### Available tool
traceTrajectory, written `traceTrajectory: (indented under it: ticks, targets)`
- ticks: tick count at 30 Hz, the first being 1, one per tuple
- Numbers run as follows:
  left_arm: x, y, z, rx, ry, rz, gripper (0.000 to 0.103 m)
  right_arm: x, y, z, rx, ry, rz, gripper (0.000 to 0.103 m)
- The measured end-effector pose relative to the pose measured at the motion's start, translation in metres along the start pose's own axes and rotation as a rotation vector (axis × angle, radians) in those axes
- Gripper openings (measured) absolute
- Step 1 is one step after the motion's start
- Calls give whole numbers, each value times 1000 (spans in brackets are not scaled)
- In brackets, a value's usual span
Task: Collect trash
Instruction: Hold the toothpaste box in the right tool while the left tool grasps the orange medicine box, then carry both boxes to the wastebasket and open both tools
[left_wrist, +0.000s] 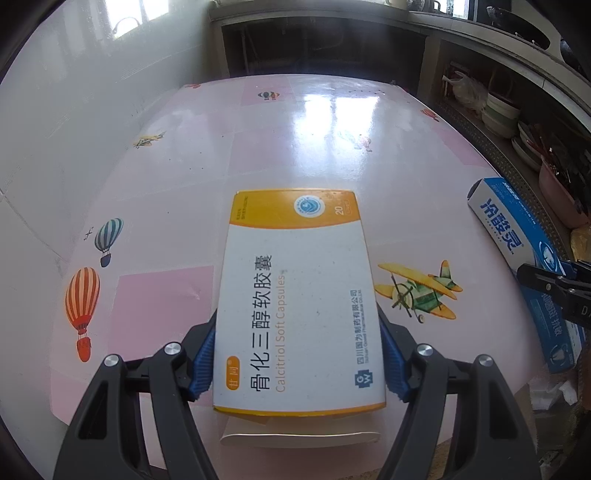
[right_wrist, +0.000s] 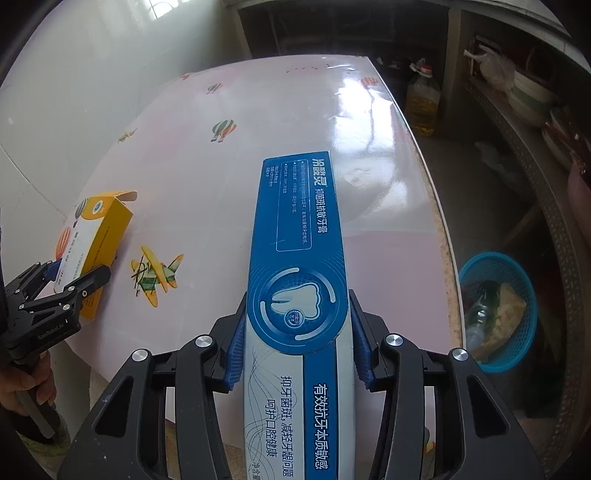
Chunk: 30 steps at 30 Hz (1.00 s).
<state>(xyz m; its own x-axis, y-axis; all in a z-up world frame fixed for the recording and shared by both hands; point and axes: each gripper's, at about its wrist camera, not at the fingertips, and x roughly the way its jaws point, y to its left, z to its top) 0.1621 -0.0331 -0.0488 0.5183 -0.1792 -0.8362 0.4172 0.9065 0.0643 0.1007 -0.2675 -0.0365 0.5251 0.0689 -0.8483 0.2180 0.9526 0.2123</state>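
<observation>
My left gripper (left_wrist: 297, 350) is shut on a yellow-and-white medicine box (left_wrist: 297, 295), its blue pads pressed on both long sides; the box's near flap hangs open. The box is held just above the pink table (left_wrist: 295, 129). My right gripper (right_wrist: 297, 350) is shut on a long blue toothpaste box (right_wrist: 299, 258), held over the table's right part. The medicine box (right_wrist: 92, 240) and left gripper (right_wrist: 70, 278) show at the left of the right wrist view. The toothpaste box (left_wrist: 517, 236) shows at the right of the left wrist view.
A blue mesh basket (right_wrist: 517, 266) with trash in it stands on the floor right of the table. An oil bottle (right_wrist: 423, 103) stands beyond the table's far right corner. Shelves with bowls (left_wrist: 498, 110) run along the right. A white wall (left_wrist: 74, 110) borders the table's left.
</observation>
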Motion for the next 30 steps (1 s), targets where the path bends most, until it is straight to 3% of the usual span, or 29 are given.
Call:
traceTrajectory:
  ticks: [5,10,15,20,25,30]
  targets:
    - [-9,4,-2,-20,-24,-12,70,-4,-5,0,33,-25,31,44]
    - [-28,-2,4,-15,-65,-47,70,-33,-22,2,88,-109,47,44]
    - [-55,-35,25,38,-141,-133,70,-81,-82,-8,217,-213,-21,44]
    - [-71,-105,56,152,-170,-288,70,-118,-165,-50,415,-255,-132,44]
    - [-52,-204,86,298,-66,-445,70,-114,-227,-109,607,-215,-175,44]
    - [4,-310,101,391,172,-552,70,-72,-271,-144,763,-142,-120,44]
